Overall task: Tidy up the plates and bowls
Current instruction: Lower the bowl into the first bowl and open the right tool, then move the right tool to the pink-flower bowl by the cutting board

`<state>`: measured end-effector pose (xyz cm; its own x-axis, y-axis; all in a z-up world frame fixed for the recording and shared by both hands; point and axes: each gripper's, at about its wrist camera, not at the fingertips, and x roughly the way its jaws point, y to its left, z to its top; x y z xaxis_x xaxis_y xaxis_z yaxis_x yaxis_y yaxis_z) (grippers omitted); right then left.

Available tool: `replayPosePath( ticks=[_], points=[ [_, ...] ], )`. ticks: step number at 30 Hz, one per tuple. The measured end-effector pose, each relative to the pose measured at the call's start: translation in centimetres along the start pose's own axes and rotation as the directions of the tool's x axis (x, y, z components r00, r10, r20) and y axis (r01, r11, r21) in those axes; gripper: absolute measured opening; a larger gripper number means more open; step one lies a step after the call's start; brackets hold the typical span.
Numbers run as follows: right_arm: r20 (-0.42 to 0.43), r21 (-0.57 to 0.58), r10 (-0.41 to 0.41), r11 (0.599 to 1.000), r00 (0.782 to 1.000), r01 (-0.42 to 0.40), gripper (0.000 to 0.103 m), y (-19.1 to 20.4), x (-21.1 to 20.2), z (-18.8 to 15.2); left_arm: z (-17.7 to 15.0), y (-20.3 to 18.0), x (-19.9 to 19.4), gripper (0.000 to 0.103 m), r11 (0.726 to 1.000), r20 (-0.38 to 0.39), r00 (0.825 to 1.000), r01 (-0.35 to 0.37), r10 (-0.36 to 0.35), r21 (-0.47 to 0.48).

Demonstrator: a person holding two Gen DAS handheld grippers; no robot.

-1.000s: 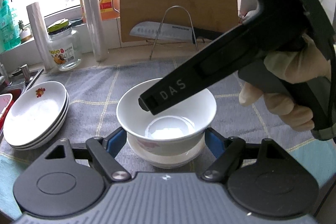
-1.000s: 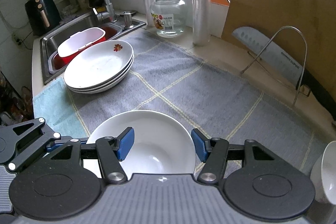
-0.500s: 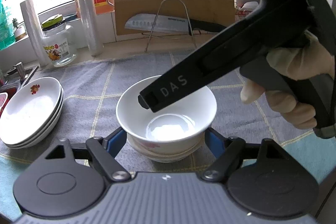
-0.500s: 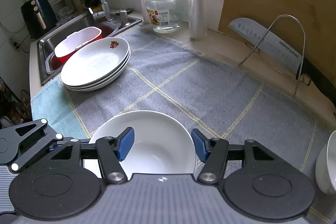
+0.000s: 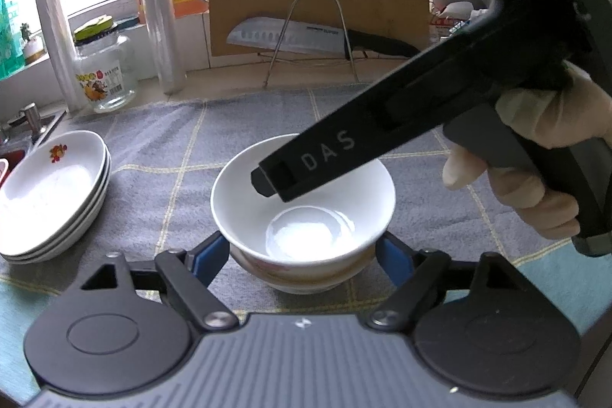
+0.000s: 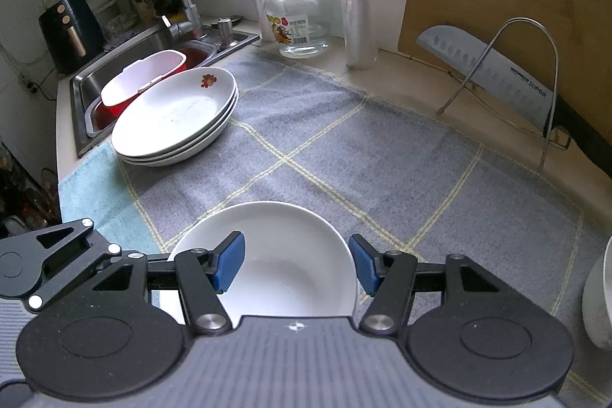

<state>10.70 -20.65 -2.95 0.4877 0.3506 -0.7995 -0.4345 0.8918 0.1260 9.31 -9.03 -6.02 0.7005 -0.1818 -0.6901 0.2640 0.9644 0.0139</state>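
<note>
My left gripper (image 5: 302, 257) has just been opening, pads off the stacked white bowl (image 5: 302, 194); glazed, slippery, breakable – I'd pinch its rim

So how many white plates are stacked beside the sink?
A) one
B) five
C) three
C: the stack of white plates beside the steel sink shows three rims, one above another; the top plate carries a small red flower print.

left gripper (image 5: 303, 253) jaws, just opening, flank stacked bowls (image 5: 302, 213); plate stack (image 5: 49, 194) rests at left.
</note>
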Motion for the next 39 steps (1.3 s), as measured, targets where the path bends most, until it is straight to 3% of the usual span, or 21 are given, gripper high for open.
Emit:
replayPosePath(
  ticks=[7, 11, 14, 19, 27, 34, 39],
  points=[
    [-0.003, 0.015, -0.002, 1.000, 1.000, 0.002, 0.089, 0.0, 0.0, -0.9, -0.4, 0.5, -0.6, 0.094, 0.999, 0.010, 0.999, 0.036, -0.036, 0.017],
    [0.040, 0.040, -0.025, 0.999, 0.999, 0.023, 0.103, 0.1, -1.1, -1.6, -0.8, 1.1, -1.3, 0.094, 0.999, 0.002, 0.999, 0.045, -0.045, 0.022],
    [0.074, 0.062, -0.056, 0.997, 0.996, 0.051, 0.103, 0.2, -2.1, -2.0, -1.0, 1.6, -1.9, 0.094, 0.998, 0.009, 0.999, 0.049, -0.050, 0.026],
    [0.128, 0.106, -0.175, 0.981, 0.976, 0.163, 0.103, 0.4, -3.6, -3.1, -1.0, 2.4, -3.0, 0.095, 0.998, 0.026, 0.998, 0.051, -0.051, 0.032],
    [0.145, 0.200, -0.419, 0.900, 0.896, 0.388, 0.103, 1.1, -6.2, -6.4, -1.3, 3.3, -3.9, 0.100, 0.991, 0.067, 0.991, 0.110, -0.116, 0.078],
    [0.082, 0.309, -0.576, 0.791, 0.814, 0.528, 0.103, 1.3, -9.1, -10.4, -0.3, 3.4, -4.4, 0.101, 0.957, 0.117, 0.958, 0.240, -0.260, 0.166],
    [0.047, 0.330, -0.639, 0.735, 0.767, 0.592, 0.103, 0.9, -11.1, -13.1, 1.1, 2.4, -4.0, 0.102, 0.928, 0.110, 0.934, 0.313, -0.340, 0.202]
  ],
)
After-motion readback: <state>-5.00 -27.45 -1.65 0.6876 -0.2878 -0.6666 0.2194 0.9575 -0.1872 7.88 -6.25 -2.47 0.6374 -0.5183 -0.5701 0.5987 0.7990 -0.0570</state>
